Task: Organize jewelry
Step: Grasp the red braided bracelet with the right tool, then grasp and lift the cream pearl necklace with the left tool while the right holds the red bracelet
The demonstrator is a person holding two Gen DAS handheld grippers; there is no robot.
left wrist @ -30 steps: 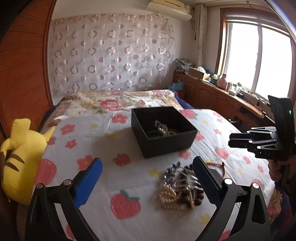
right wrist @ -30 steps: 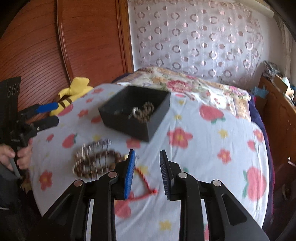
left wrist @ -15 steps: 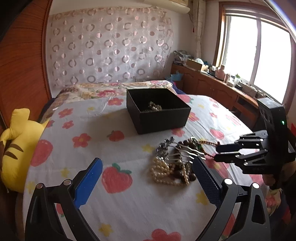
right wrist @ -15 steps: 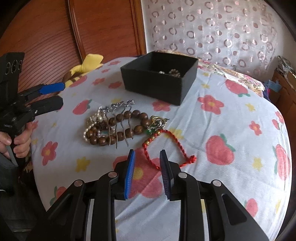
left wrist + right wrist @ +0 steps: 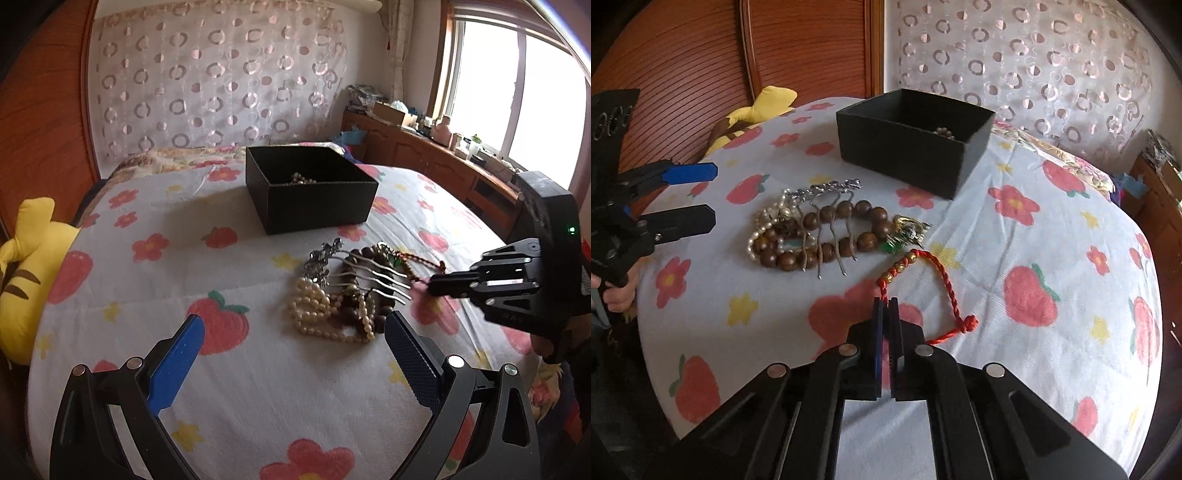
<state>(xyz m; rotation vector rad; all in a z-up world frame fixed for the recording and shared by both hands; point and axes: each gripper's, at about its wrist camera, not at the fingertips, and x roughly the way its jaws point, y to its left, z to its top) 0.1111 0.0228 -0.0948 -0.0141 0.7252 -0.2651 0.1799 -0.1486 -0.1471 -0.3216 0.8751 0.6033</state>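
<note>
A black open box (image 5: 314, 188) stands on the strawberry-print bedspread and holds a pearl piece (image 5: 945, 132). In front of it lies a heap of jewelry (image 5: 347, 291): a pearl strand (image 5: 314, 306), a brown wooden bead bracelet (image 5: 827, 236), a silver hair comb (image 5: 827, 206) and a green-and-gold charm (image 5: 905, 232). A red braided cord bracelet (image 5: 945, 284) lies nearest my right gripper (image 5: 886, 306), which is shut on its end. My left gripper (image 5: 291, 354) is open and empty, just in front of the heap.
A yellow plush toy (image 5: 26, 273) lies at the bed's left edge by the wooden headboard (image 5: 40, 110). A wooden cabinet (image 5: 443, 162) with clutter runs under the window on the right. The box also shows in the right wrist view (image 5: 912, 136).
Both grippers have come down closer to the jewelry heap. My right gripper has closed from part-open onto the end of the red cord bracelet.
</note>
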